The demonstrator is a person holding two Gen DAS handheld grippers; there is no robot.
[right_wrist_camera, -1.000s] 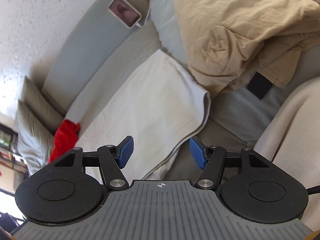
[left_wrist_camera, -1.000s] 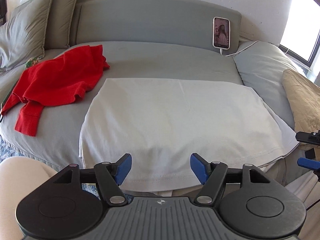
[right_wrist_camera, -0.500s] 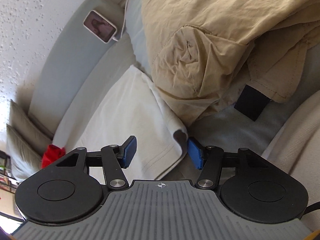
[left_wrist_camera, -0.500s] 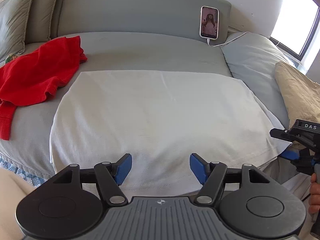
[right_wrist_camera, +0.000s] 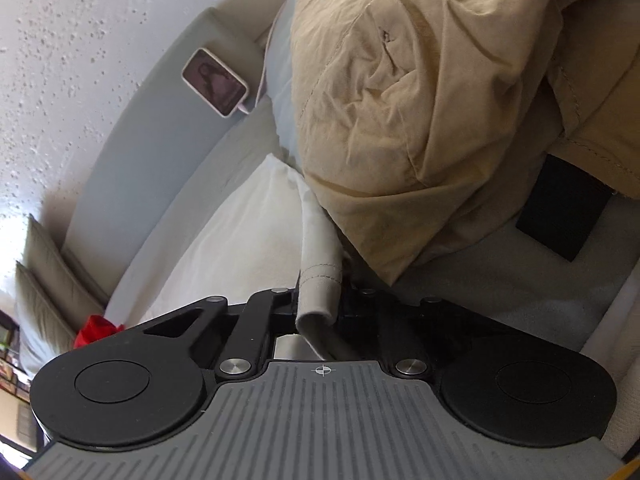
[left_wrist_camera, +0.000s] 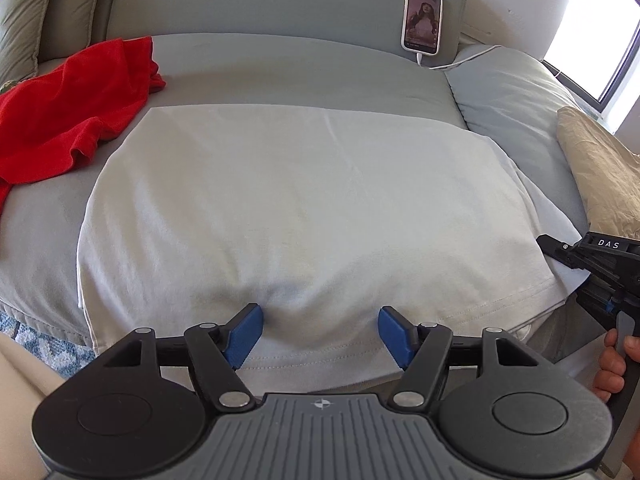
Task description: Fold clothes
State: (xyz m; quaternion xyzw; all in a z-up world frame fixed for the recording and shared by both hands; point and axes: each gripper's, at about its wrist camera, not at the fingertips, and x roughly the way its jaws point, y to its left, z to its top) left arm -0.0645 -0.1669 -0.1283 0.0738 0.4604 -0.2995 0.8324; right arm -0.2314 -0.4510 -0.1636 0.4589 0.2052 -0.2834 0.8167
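Note:
A white shirt [left_wrist_camera: 312, 200] lies spread flat on the grey sofa seat [left_wrist_camera: 288, 68], its hem hanging over the front edge. My left gripper [left_wrist_camera: 320, 332] is open, its blue pads [left_wrist_camera: 244, 336] resting on the cloth just above the hem, with a soft bulge of fabric between them. At the shirt's right corner, my right gripper [right_wrist_camera: 320, 292] has its jaws closing on the hemmed corner [right_wrist_camera: 320, 280], which is pinched between the fingers. In the left wrist view the right gripper [left_wrist_camera: 560, 252] shows at the right edge, held by a hand [left_wrist_camera: 612, 364].
A crumpled red garment [left_wrist_camera: 68, 120] lies on the seat's left. A phone [left_wrist_camera: 422, 20] on a cable leans against the backrest. A tan garment [right_wrist_camera: 420, 120] is heaped right beside the pinched corner, with a black item [right_wrist_camera: 560, 216] under it. Pillows [left_wrist_camera: 24, 20] stand at far left.
My right gripper came down onto the shirt's right corner and closed on it. My left gripper sank toward the hem and its open pads now touch the cloth.

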